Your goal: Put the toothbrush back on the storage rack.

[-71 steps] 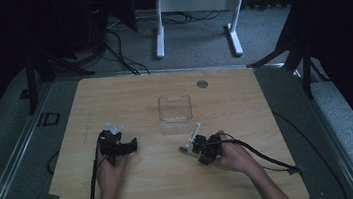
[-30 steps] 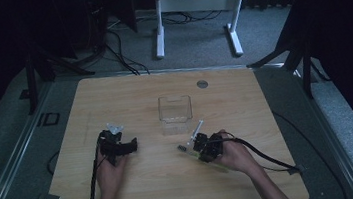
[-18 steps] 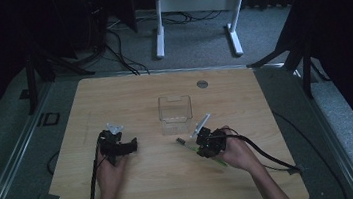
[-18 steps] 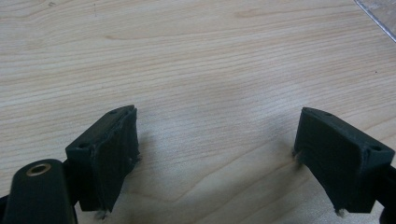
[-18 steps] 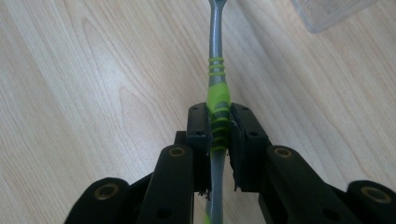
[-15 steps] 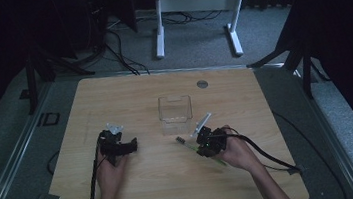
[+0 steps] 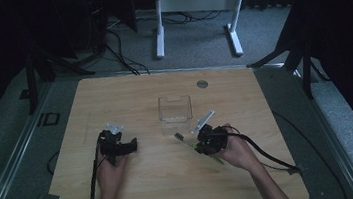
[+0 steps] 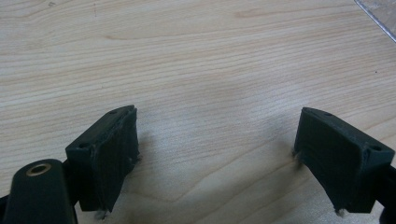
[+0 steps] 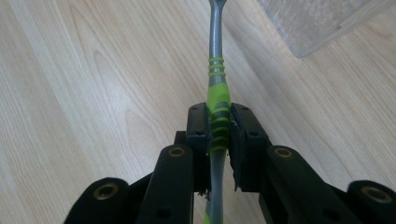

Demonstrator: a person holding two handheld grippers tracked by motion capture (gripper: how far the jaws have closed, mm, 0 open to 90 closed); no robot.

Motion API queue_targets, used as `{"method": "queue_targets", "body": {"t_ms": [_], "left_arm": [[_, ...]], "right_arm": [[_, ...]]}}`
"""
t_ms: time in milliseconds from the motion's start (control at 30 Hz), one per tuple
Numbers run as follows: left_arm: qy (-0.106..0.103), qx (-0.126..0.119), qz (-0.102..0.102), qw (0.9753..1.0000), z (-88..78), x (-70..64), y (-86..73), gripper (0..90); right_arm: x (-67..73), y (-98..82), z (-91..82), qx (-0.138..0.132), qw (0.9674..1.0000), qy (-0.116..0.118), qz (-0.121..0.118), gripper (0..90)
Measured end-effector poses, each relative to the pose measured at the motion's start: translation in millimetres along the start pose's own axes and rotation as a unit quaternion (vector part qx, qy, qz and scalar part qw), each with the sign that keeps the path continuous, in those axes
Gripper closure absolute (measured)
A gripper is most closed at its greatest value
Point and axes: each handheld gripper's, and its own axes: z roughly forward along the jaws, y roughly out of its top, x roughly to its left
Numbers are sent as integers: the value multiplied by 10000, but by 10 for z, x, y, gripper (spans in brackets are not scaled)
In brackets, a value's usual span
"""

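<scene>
While the right gripper [image 9: 219,128] has its 2 jaws closed tight on the ridged green part of a toothbrush [image 9: 217,79], the grey neck runs straight on to the top edge of the right gripper view, so the long axis of the brush lies along the line of the jaws. In the high view the right gripper [image 7: 209,139] sits right of centre in the frame, and the toothbrush [image 7: 187,141] slants through it, brush end toward the upper left, handle end toward the lower right.

The clear plastic box [image 7: 175,113] stands just above and a little left of that gripper, near the brush end but apart from it; in the right gripper view a corner of the box [image 9: 317,21] shows at the upper right, off to the side of the brush line. By my reading the coming move turns on this: the brush points past the box's near side, so it would need lifting and swinging toward the box opening.

The left gripper [image 7: 119,145] rests at left of centre in the high view, well apart from the box. Its 2 jaws stand wide open over bare table [image 8: 196,60], holding nothing. The right hand is clearly the nearer of the 2.
</scene>
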Motion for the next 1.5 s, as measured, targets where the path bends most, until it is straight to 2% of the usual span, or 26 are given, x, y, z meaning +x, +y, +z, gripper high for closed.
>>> {"method": "queue_targets", "body": {"t_ms": [500,700,900,1500], "left_arm": [[0,2,0,10000,0,0,0,140],[-1,2,1,10000,0,0,0,140],[0,1,0,10000,0,0,0,141],[0,0,-1,10000,0,0,0,140]], "right_arm": [[-2,-1,-85,-325,9994,-28,82,790],[-13,7,-126,-530,9984,-66,195,789],[-20,9,-132,-600,9979,-69,213,789],[-39,15,-182,-1019,9940,-88,381,789]]}}
